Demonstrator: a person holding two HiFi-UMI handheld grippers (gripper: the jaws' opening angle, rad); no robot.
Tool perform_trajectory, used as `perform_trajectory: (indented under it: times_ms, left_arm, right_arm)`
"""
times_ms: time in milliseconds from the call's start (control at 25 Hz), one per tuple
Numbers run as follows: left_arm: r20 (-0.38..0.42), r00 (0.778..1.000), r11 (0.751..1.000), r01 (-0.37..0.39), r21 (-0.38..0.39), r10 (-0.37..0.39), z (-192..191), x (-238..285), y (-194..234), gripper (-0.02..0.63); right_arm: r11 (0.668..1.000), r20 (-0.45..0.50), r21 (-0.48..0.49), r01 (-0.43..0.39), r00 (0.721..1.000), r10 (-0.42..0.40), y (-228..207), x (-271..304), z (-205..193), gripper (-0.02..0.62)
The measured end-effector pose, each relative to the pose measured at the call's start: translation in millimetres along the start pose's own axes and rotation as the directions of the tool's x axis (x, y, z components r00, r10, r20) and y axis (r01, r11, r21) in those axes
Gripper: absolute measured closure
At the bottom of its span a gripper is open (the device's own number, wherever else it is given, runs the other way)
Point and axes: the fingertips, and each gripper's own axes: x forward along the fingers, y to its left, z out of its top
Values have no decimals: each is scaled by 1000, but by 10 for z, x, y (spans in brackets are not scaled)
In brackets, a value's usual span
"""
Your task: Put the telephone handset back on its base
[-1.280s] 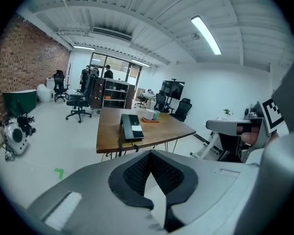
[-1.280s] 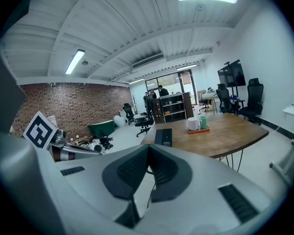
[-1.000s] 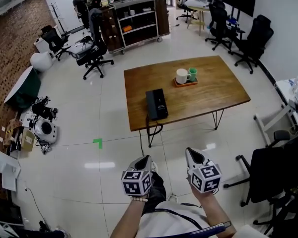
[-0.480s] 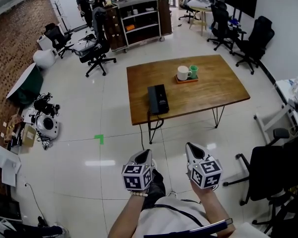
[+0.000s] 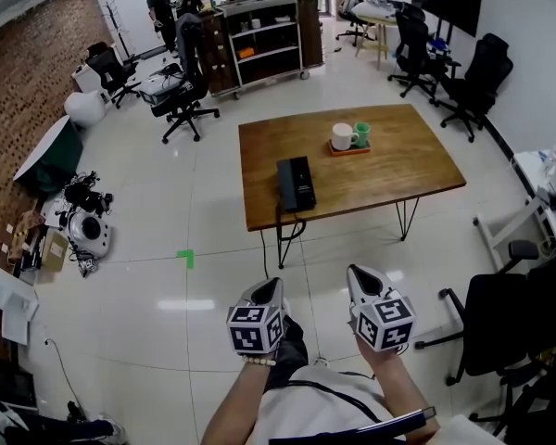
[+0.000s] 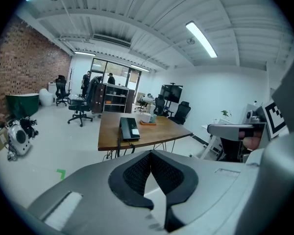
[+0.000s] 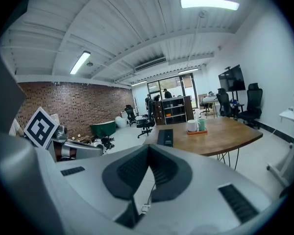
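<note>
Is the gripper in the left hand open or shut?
Shut. The left gripper shows its two dark pads meeting at the tips, with nothing between them.

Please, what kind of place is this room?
Probably an open office or lab workspace. It has black office chairs, a wooden table with a desk telephone on it, and a shelving unit at the back.

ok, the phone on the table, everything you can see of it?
The telephone is a black, oblong, plastic-looking desk set with a pale panel on top. It lies flat by the wooden table's near-left edge, apart from the mug tray. A dark cord hangs off that edge below it. Whether the handset is seated is too small to tell.
</note>
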Motion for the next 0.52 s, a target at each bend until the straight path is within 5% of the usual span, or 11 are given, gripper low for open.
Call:
perform_trajectory:
  times_ms: [520]
  left_arm:
    - [4, 1000, 1000, 6, -8, -6, -3, -12, -90, 606]
  right_arm:
    - [1000, -7, -2, -4, 1000, 4, -22, -73, -15, 592]
